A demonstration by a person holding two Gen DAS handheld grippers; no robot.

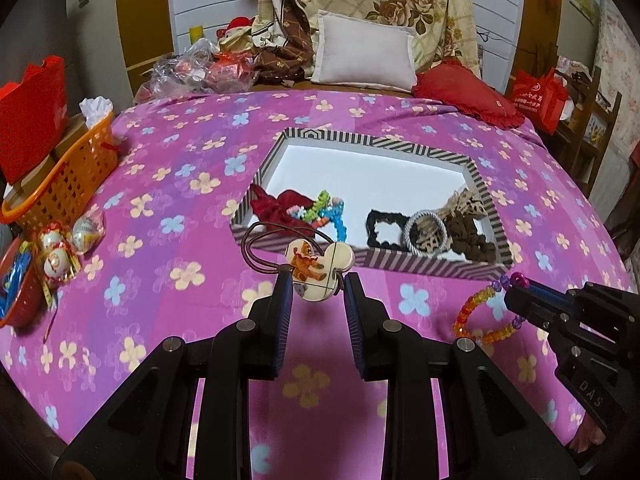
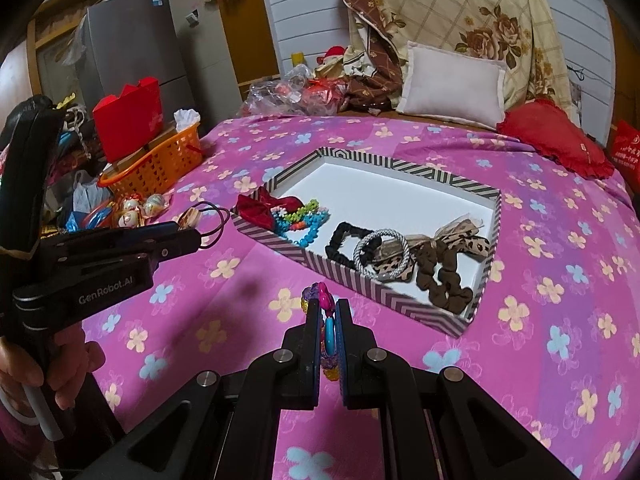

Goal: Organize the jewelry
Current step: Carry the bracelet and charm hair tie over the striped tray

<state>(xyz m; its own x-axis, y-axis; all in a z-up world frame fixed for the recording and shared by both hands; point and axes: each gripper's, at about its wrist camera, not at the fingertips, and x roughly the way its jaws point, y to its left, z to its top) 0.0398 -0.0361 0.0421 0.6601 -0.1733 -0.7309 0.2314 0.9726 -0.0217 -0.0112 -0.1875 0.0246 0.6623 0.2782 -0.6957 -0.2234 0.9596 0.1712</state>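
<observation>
My left gripper [image 1: 318,282] is shut on a hair tie with a cream mouse-head charm [image 1: 320,268], and its brown elastic loop [image 1: 260,240] hangs to the left. The charm hovers just before the near rim of the striped tray [image 1: 384,142]. In the right wrist view the left gripper [image 2: 191,236] carries the hair tie [image 2: 200,220] left of the tray [image 2: 400,165]. My right gripper [image 2: 329,310] is shut on a beaded bracelet [image 2: 320,293]. From the left wrist view the bracelet [image 1: 478,322] dangles from the right gripper [image 1: 514,286] over the bedspread.
The tray holds a red bow [image 2: 262,206], a colourful bead band [image 2: 304,218], a black scrunchie [image 2: 346,236], a silver ring [image 2: 380,256], a leopard bow and a brown scrunchie [image 2: 440,276]. An orange basket [image 1: 68,184] and a red box [image 1: 32,116] stand left, pillows behind. A hand [image 2: 24,360] grips the left handle.
</observation>
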